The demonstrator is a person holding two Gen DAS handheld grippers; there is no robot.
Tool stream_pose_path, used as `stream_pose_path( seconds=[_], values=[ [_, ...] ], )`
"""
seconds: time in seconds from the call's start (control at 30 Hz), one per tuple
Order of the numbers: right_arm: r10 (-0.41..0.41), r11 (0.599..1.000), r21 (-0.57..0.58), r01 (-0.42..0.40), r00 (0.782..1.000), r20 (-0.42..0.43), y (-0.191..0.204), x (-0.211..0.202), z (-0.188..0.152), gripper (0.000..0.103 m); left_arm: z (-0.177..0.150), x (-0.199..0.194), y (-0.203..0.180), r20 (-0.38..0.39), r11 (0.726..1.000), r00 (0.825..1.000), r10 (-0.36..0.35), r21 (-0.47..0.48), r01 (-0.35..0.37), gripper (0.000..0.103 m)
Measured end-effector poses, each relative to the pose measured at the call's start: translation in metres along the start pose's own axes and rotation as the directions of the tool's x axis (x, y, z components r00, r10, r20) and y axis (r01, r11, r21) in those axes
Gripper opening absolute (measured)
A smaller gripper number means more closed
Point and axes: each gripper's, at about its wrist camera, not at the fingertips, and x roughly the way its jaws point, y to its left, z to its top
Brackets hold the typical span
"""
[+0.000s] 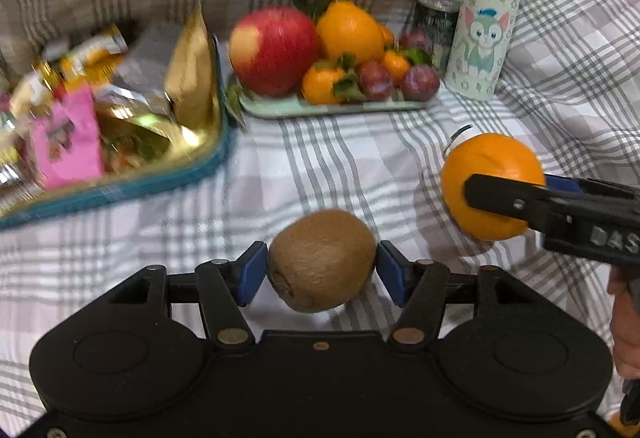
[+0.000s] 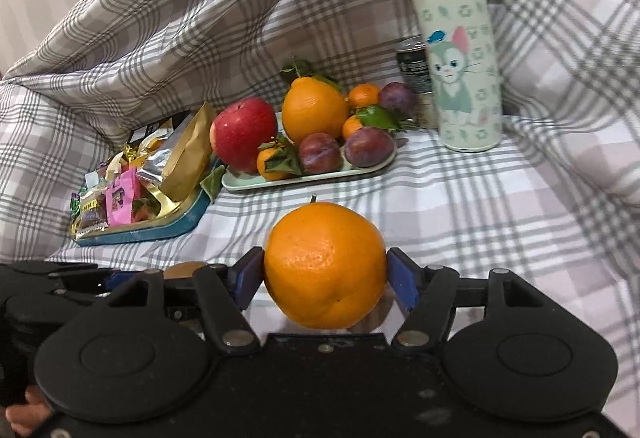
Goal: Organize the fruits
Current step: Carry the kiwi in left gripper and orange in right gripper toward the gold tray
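Observation:
A brown kiwi (image 1: 320, 262) lies on the plaid cloth between the blue pads of my left gripper (image 1: 322, 274). The jaws are open and the pads stand close beside it. To its right, a large orange (image 2: 324, 266) sits between the pads of my right gripper (image 2: 325, 278), also open. One black finger (image 1: 504, 199) of that gripper crosses the orange (image 1: 492, 165) in the left wrist view. Farther back, a mint tray (image 1: 340, 107) holds a red apple (image 1: 274, 49), a big orange, small leafy tangerines and plums.
A teal tray (image 1: 120, 189) of snack packets lies at the left. A cartoon-print bottle (image 1: 484, 21) and a dark can (image 1: 434, 21) stand right of the fruit tray. Plaid bedding rises behind and at the right. A hand (image 1: 624, 318) holds the right gripper.

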Motion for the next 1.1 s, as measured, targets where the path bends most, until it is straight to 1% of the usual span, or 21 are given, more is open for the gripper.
stream_pose_path(
  seconds=[0.03, 0.13, 0.23, 0.3, 0.37, 0.47, 0.53, 0.63, 0.83, 1.0, 1.1],
  values=[
    [-0.002, 1.000, -0.001, 0.002, 1.000, -0.001, -0.001, -0.003, -0.002, 0.070, 0.000, 0.003, 0.001, -0.010, 1.000, 1.000, -0.008, -0.019, 0.008, 0.064],
    [0.001, 1.000, 0.001, -0.001, 1.000, -0.001, -0.003, -0.011, -0.008, 0.070, -0.001, 0.004, 0.006, 0.005, 0.997, 1.000, -0.018, -0.071, 0.018, 0.063],
    [0.001, 1.000, -0.005, -0.001, 1.000, -0.004, -0.003, -0.018, -0.013, 0.070, -0.002, 0.004, 0.006, -0.002, 0.998, 1.000, -0.018, -0.063, 0.018, 0.063],
    [0.002, 1.000, -0.011, -0.002, 1.000, -0.009, -0.003, -0.022, -0.016, 0.070, -0.002, 0.003, 0.002, -0.010, 1.000, 1.000, -0.007, -0.018, 0.007, 0.063],
    [0.006, 1.000, -0.008, -0.007, 1.000, -0.015, -0.002, -0.025, -0.018, 0.070, -0.002, 0.003, -0.005, -0.020, 0.999, 1.000, 0.010, 0.049, -0.009, 0.064],
    [0.006, 1.000, 0.000, -0.006, 1.000, -0.023, -0.003, -0.026, -0.020, 0.070, -0.002, 0.002, -0.012, -0.038, 0.989, 0.999, 0.027, 0.146, -0.021, 0.064],
    [0.003, 1.000, 0.000, -0.003, 1.000, -0.026, -0.003, -0.027, -0.022, 0.070, -0.002, 0.001, -0.014, -0.053, 0.982, 0.998, 0.030, 0.186, -0.020, 0.064],
    [0.001, 1.000, 0.012, -0.001, 1.000, -0.028, -0.005, -0.027, -0.023, 0.070, -0.003, 0.000, -0.011, -0.046, 0.985, 0.999, 0.019, 0.173, -0.010, 0.063],
    [0.015, 1.000, 0.012, -0.014, 1.000, -0.027, -0.003, -0.033, -0.026, 0.070, -0.010, -0.009, -0.006, -0.022, 0.996, 1.000, 0.006, 0.092, -0.004, 0.062],
    [0.017, 1.000, 0.010, -0.017, 0.999, -0.027, 0.000, -0.046, -0.031, 0.070, -0.017, -0.032, -0.011, -0.018, 0.997, 1.000, 0.004, 0.080, -0.003, 0.062],
    [0.017, 1.000, 0.005, -0.017, 0.999, -0.031, 0.003, -0.058, -0.036, 0.070, -0.027, -0.052, -0.015, -0.019, 0.997, 1.000, 0.009, 0.081, -0.008, 0.062]
  ],
)
